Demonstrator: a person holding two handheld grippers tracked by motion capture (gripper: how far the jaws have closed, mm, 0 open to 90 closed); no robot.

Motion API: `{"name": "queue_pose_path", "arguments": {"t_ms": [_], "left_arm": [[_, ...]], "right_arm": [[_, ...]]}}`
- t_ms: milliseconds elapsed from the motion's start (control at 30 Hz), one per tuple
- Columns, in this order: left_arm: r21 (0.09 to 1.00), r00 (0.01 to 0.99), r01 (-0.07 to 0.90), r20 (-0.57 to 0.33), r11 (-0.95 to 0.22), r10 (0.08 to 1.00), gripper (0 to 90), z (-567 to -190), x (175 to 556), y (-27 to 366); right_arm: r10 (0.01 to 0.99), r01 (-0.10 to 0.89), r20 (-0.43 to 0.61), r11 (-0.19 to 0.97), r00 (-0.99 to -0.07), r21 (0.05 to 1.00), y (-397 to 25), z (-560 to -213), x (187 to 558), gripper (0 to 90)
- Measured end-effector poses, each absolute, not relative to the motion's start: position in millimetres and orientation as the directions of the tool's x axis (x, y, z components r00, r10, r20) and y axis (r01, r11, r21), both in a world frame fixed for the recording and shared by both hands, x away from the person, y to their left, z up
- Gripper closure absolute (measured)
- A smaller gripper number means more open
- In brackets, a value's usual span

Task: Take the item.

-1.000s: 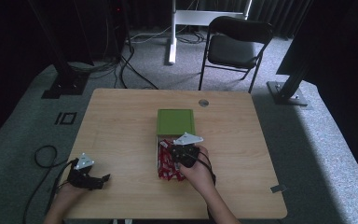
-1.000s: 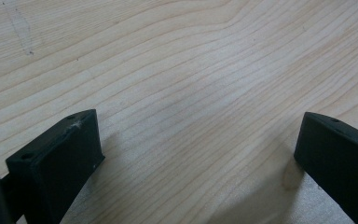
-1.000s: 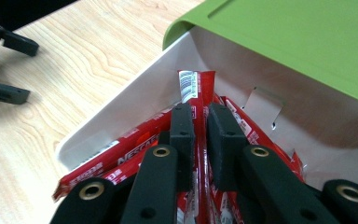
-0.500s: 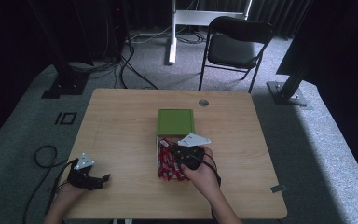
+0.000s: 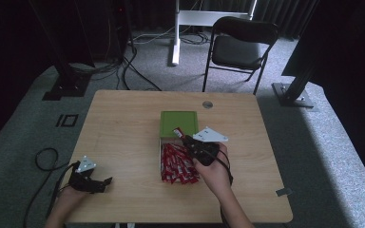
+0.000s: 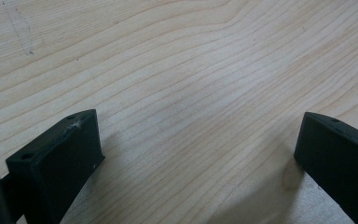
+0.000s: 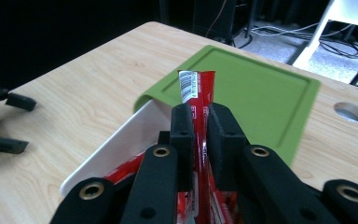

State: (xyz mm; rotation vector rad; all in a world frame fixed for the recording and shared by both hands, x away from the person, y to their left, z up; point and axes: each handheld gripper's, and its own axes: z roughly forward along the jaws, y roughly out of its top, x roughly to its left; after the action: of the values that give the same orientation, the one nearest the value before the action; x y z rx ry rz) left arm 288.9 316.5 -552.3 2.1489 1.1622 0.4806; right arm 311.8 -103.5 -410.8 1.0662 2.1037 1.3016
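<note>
A white box holds several red stick packets; its green lid lies flat just behind it. My right gripper hovers over the box's far end, shut on one red packet that stands up between the jaws, its barcoded end above the fingertips. The lid and the box's white wall lie just beyond the right gripper. My left gripper rests open at the table's front left, with bare wood between its jaws.
A round cable hole sits near the table's far edge behind the lid. A black folding chair stands beyond the table. A cable loops off the table's left side. A small tag lies at the front right corner.
My right gripper has shifted slightly right and away over the box, still holding the red packet. The left gripper has stayed put.
</note>
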Motion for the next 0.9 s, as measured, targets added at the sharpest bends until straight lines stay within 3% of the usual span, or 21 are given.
{"name": "queue_pose_path", "arguments": {"t_ms": [533,900], "left_arm": [[0.685,0.542,0.605,0.017,-0.405,0.840,1.4,-552,289,317],[0.686,0.542,0.606,0.016,-0.403,0.840,1.4,-552,289,316]], "right_arm": [[0.913,0.398,0.044,0.133,-0.405,0.908,-149,-417,336,80.9],[0.957,0.437,0.102,0.029,-0.273,0.899,-156,-454,356,80.9]]}}
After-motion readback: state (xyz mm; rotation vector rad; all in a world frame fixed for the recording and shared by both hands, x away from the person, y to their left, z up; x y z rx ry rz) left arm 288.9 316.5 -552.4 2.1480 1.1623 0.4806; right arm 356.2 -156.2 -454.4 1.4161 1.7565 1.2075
